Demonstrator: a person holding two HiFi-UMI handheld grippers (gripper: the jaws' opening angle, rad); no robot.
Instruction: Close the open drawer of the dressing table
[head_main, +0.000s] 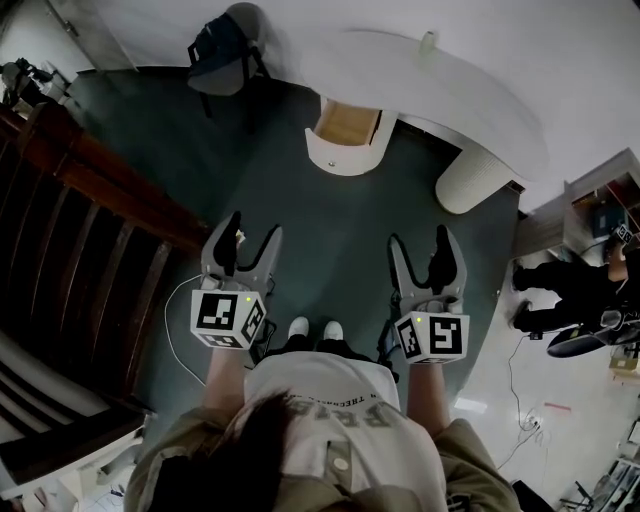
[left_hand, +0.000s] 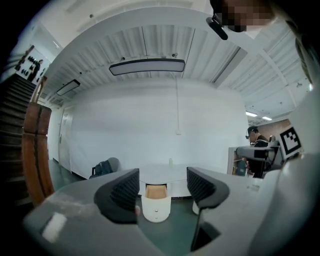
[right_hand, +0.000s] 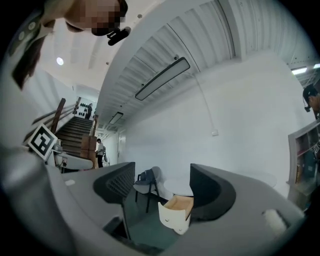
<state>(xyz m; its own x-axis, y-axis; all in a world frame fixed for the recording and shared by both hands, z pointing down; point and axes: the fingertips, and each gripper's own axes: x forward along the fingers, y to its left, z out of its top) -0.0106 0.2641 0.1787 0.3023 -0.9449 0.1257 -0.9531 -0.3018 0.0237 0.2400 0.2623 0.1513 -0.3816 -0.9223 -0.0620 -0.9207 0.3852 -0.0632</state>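
Observation:
The white dressing table (head_main: 440, 75) stands at the far wall, a few steps ahead of me. Its rounded drawer (head_main: 345, 135) is pulled out, showing a bare wooden inside. The left gripper view shows the drawer (left_hand: 155, 201) straight ahead between the pads, far off; in the right gripper view the drawer (right_hand: 176, 212) sits low, by the right pad. My left gripper (head_main: 253, 228) and right gripper (head_main: 421, 240) are held side by side in front of my body, both open with nothing between the fingers, well short of the drawer.
A grey chair (head_main: 225, 55) with a dark bag stands left of the table. A wooden stair railing (head_main: 95, 200) runs along my left. A person (head_main: 565, 290) sits at the right by shelves. The table's white pedestal (head_main: 470, 180) stands to the right of the drawer. A thin cable (head_main: 172, 335) lies on the green floor.

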